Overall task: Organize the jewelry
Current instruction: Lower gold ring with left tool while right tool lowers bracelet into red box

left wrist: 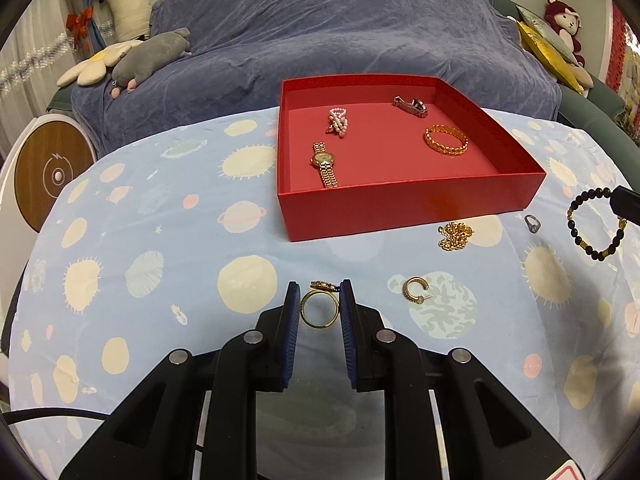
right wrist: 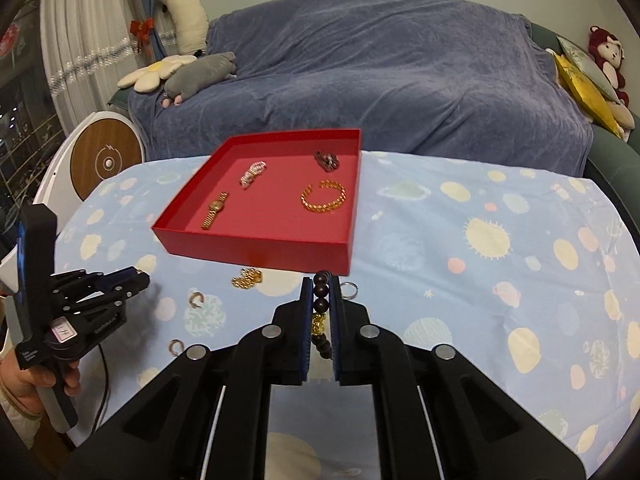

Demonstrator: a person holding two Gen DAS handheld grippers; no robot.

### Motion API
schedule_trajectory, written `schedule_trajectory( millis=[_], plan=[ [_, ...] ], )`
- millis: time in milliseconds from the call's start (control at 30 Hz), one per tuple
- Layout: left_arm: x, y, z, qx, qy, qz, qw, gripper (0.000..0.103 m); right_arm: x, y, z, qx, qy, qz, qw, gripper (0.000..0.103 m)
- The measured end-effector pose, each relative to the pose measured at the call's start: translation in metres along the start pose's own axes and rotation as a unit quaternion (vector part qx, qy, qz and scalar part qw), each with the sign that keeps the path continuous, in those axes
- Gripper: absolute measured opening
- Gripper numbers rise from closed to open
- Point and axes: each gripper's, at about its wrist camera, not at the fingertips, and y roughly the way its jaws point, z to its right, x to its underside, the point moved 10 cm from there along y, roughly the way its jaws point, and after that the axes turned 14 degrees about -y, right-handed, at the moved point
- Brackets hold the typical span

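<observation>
**Two pieces gripped, tray still ahead**

On the planet-print tablecloth [left wrist: 168, 240], a gold ring [left wrist: 318, 308] is bracketed by the left gripper [left wrist: 319, 292], though contact by both pads cannot be confirmed. A dark beaded bracelet [right wrist: 320, 312] is clenched by the right gripper [right wrist: 321, 280]. The red tray [left wrist: 400, 208] lies beyond. A slip is judged likely if the thin ring is pinched off-centre; the dangling bracelet could be snagged on the tray wall.

A home living room is shown. Behind the table [left wrist: 168, 240], which is spread with a planet-print cloth, a sofa [right wrist: 400, 80] is draped in a blue throw. Plush toys [left wrist: 152, 60] are laid on it at upper left, cushions [right wrist: 580, 84] at upper right, and white curtains [right wrist: 80, 40] are hung at far left.
</observation>
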Motion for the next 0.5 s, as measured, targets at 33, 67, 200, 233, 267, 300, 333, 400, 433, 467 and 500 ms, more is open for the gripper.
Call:
schedule_trajectory(
  millis=[33, 67, 200, 233, 267, 300, 333, 400, 433, 467, 500],
  plan=[
    [-0.003, -0.003, 0.001, -0.001, -0.001, 0.003, 1.0, 0.017, -0.005, -0.004, -0.003, -0.003, -0.004, 0.006, 1.0, 0.007],
    [-0.007, -0.007, 0.002, 0.0, -0.001, 0.006, 1.0, 0.017, -0.011, -0.008, -0.006, -0.006, -0.008, 0.012, 1.0, 0.007],
    [-0.033, -0.024, 0.011, 0.008, 0.0, 0.028, 0.9996, 0.017, -0.04, -0.01, -0.013, -0.018, -0.02, 0.028, 0.999, 0.007],
    [-0.042, -0.028, 0.014, 0.012, -0.001, 0.033, 0.9994, 0.017, -0.047, -0.008, -0.012, -0.019, -0.02, 0.031, 0.999, 0.007],
    [-0.05, -0.03, 0.017, 0.014, -0.003, 0.035, 0.9993, 0.017, -0.057, -0.005, -0.01, -0.02, -0.02, 0.035, 0.999, 0.007],
    [-0.058, -0.03, 0.02, 0.019, -0.005, 0.035, 0.9992, 0.017, -0.066, 0.0, -0.008, -0.022, -0.019, 0.036, 0.999, 0.007],
    [-0.067, -0.03, 0.023, 0.024, -0.007, 0.035, 0.9991, 0.017, -0.074, 0.007, -0.007, -0.023, -0.017, 0.037, 0.999, 0.007],
    [-0.085, -0.026, 0.03, 0.03, -0.008, 0.038, 0.9988, 0.017, -0.088, 0.023, -0.005, -0.028, -0.013, 0.034, 0.999, 0.007],
    [-0.094, -0.023, 0.033, 0.026, -0.007, 0.041, 0.9988, 0.017, -0.094, 0.032, -0.004, -0.03, -0.012, 0.032, 0.999, 0.007],
    [-0.101, -0.018, 0.036, 0.022, -0.006, 0.045, 0.9987, 0.017, -0.098, 0.041, -0.004, -0.032, -0.012, 0.028, 0.999, 0.007],
    [-0.108, -0.013, 0.039, 0.021, -0.003, 0.045, 0.9987, 0.017, -0.1, 0.05, -0.005, -0.032, -0.011, 0.024, 0.999, 0.007]
  ],
)
